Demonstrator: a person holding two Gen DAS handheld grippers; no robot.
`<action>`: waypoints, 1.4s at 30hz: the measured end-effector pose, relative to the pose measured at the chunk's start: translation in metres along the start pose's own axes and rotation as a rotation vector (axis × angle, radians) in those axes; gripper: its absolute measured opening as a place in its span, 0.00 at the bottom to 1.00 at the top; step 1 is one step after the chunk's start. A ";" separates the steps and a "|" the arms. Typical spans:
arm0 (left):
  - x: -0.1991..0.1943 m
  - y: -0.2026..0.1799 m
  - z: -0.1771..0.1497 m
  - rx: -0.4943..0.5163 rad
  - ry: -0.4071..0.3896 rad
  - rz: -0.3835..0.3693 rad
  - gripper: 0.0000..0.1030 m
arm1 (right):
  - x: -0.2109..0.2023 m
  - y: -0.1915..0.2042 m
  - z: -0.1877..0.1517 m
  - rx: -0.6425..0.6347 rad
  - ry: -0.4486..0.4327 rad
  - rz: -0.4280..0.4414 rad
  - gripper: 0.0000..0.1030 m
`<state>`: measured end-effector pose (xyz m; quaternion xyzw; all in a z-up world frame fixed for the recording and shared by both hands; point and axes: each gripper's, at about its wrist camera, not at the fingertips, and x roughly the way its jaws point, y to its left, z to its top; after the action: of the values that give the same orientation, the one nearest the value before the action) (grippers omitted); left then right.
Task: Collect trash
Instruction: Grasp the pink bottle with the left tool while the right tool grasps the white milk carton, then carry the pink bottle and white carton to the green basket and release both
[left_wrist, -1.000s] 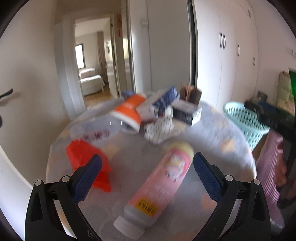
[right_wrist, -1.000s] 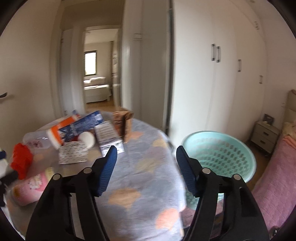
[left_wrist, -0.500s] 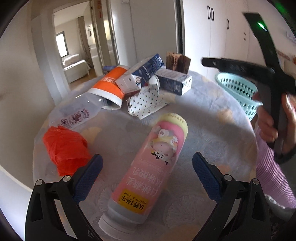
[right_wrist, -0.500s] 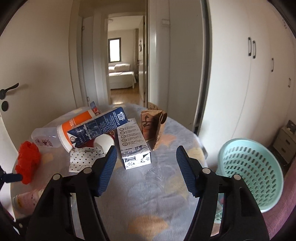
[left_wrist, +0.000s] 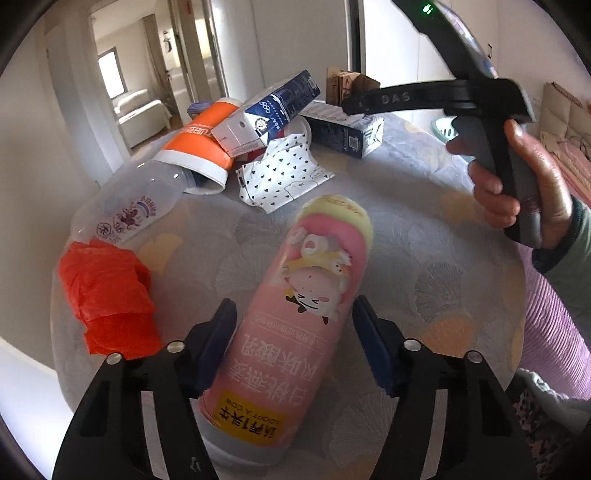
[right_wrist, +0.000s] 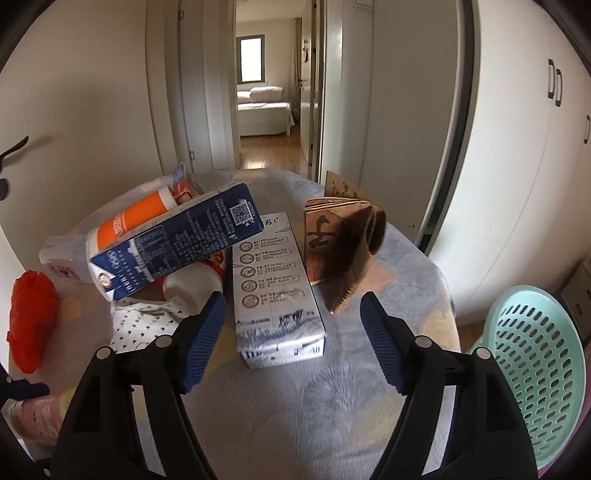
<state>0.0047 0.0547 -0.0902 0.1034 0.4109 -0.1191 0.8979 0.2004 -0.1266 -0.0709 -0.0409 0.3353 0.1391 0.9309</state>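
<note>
The left hand-held gripper (left_wrist: 293, 338) is covering the sides of the pink bottle (left_wrist: 306, 295), so contact between pads and bottle is not showing clearly; the bottle's cap end is sinking behind the gripper body. In the right wrist view the same bottle is being cropped at the lower left. The green basket (right_wrist: 532, 373) is running off the right edge. The clear bottle (left_wrist: 125, 218) is lying half under the orange-banded cup (left_wrist: 201, 147).

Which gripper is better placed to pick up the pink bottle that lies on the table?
Left. The left gripper already has its jaws on both sides of the pink bottle and they have just been closing. The right gripper points at the white carton, far from the bottle.
</note>
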 end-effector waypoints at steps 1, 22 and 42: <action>-0.001 0.001 0.001 -0.007 -0.005 -0.005 0.52 | 0.005 0.000 0.002 -0.002 0.010 0.001 0.72; 0.004 0.012 0.025 -0.169 -0.063 -0.070 0.49 | -0.005 -0.005 -0.031 0.026 0.109 0.063 0.52; 0.011 -0.024 0.048 -0.130 -0.091 -0.115 0.49 | -0.053 -0.041 -0.088 0.167 0.138 0.062 0.62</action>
<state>0.0392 0.0171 -0.0702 0.0157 0.3819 -0.1480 0.9122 0.1193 -0.1934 -0.1059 0.0377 0.4102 0.1362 0.9010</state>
